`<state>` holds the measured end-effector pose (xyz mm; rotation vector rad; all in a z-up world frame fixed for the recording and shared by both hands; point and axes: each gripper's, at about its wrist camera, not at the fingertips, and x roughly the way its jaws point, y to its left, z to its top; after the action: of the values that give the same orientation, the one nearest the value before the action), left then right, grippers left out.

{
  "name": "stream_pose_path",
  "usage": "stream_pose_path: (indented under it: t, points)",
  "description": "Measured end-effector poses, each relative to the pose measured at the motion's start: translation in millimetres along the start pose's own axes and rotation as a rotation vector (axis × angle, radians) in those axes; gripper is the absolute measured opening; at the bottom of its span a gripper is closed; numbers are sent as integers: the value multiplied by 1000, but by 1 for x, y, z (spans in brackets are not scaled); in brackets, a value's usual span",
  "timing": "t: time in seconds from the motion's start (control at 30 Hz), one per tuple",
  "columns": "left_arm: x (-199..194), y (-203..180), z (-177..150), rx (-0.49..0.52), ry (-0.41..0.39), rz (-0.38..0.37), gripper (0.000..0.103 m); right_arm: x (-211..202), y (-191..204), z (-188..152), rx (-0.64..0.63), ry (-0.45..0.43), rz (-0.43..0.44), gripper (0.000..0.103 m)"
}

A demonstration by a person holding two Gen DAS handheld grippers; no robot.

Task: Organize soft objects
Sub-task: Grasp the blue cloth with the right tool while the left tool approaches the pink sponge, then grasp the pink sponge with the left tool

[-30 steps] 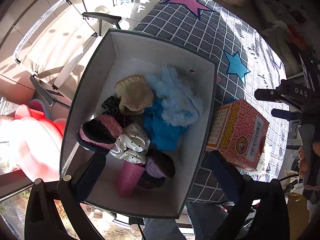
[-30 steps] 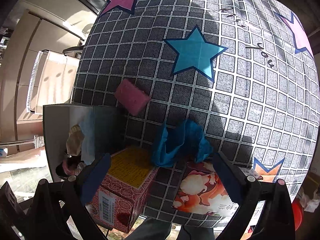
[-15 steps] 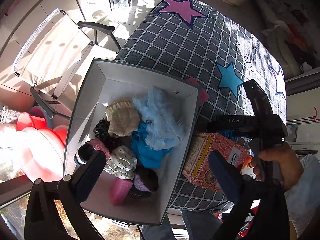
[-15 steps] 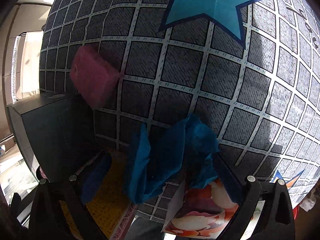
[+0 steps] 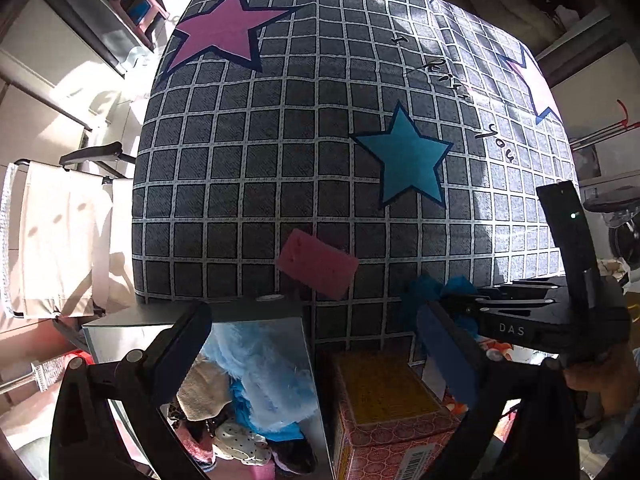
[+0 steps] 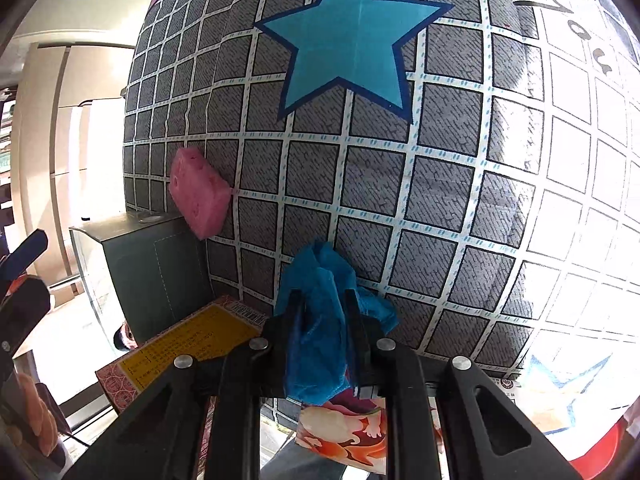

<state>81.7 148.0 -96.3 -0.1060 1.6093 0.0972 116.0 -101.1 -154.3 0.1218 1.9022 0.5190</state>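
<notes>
The right gripper, low in the frame, pinches the blue cloth by one fold only, so lifting may let it slip out.

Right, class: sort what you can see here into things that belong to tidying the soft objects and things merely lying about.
Part of the job:
- blue cloth, clamped in the right gripper
- pink sponge on the checked cover
- grey bin holding soft items
- left gripper, jaws open

Lying about:
- patterned red box
- cartoon packet
- folding chair
</notes>
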Motion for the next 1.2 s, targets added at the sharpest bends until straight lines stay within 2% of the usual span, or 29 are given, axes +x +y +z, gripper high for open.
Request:
stream_pose_path:
  t: [0.13, 0.33, 0.47, 0.63, 0.67, 0.7, 0.73, 0.77, 0.97, 1.2]
  points:
    - [50, -4, 17, 134, 110, 52, 103, -25, -17, -5, 38, -50, 99, 21]
    - [103, 3, 28, 169, 251, 67, 103, -48, -26, -13, 90, -85, 200, 21]
    - [128, 7, 29, 189, 341, 76, 103, -48, -28, -17, 108, -96, 227, 21]
    - [148, 8, 32, 230, 387, 129, 103, -43, -24, -16, 95, -83, 225, 22]
    - [151, 8, 33, 236, 392, 140, 103, -42, -24, -16, 92, -75, 215, 26]
    - [154, 8, 34, 240, 400, 142, 103, -37, -22, -14, 85, -63, 195, 34]
    - [157, 8, 34, 247, 411, 146, 103, -34, -20, -13, 80, -52, 173, 61]
    - [160, 6, 34, 260, 418, 154, 103, -30, -19, -13, 71, -44, 151, 76]
    - [177, -5, 35, 339, 431, 224, 103, 2, -3, -2, 22, 5, 51, 76]
    - [197, -20, 48, 371, 436, 255, 103, 24, 20, 7, -92, -25, -104, 75]
